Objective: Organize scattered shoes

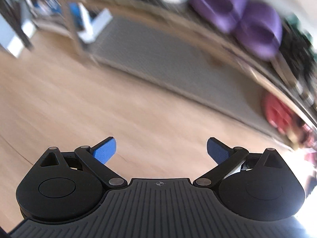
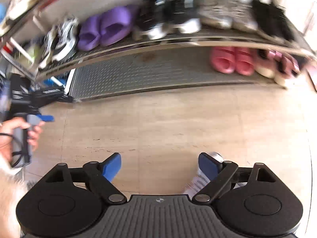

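Your left gripper (image 1: 161, 148) and right gripper (image 2: 159, 164) both gape wide and empty over bare floor (image 2: 168, 119), while purple slippers (image 2: 105, 28) and pink slippers (image 2: 231, 60) sit on the rack (image 2: 158, 43).

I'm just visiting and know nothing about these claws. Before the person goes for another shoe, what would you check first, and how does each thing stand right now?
1. Left claw empty and open: ok, only bare floor shows between its blue pads.
2. Right claw empty and open: ok, nothing between its pads.
3. Free room on the lower shelf: ok, a wide bare stretch lies left of the pink slippers.
4. Purple slippers paired on the upper shelf: ok, side by side.
5. Next stray shoe in sight: cannot tell; something pale shows behind the right claw's finger, unclear what.
6. Sharp view: not ok, both pictures are blurred.
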A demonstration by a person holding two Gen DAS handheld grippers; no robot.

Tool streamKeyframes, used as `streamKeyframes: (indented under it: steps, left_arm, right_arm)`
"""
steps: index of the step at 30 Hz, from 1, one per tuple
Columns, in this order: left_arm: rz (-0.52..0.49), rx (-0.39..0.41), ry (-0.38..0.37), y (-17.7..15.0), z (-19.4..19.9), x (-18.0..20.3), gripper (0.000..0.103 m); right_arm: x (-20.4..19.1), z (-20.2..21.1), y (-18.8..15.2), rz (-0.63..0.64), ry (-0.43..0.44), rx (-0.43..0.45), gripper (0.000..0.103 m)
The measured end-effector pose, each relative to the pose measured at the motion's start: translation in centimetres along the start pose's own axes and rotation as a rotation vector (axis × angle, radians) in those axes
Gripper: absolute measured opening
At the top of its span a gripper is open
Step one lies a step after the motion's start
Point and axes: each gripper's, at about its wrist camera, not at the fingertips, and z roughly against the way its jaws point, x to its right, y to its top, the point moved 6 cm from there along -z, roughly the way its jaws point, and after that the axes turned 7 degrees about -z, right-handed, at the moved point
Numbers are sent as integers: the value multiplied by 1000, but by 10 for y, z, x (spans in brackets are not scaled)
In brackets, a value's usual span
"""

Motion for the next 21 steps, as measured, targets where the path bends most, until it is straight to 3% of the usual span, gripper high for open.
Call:
streamKeyframes:
  steps: [4,6,11,15,18,21]
  left_arm:
    - [-161,12,43,-41,2,38,99]
    - [-212,41,19,-58,17,52,99]
    - [-367,190,4,-106,83,87,101]
    - [-500,306,61,-145,138,104,102]
    - [-567,392,163,-167,153,107,102]
    - [-573,428,243,-180,152,103,102]
  right_arm:
    - [47,27,-35,-70,6,167,89]
    - [62,32,-47,-65,2,242,89]
    - [60,32,-50,188,-164,409,89]
    - [62,31,-47,222,-118,424,89]
    - [67,28,-44,219,-113,415,89]
    - [75,31,-48,215,-163,429,89]
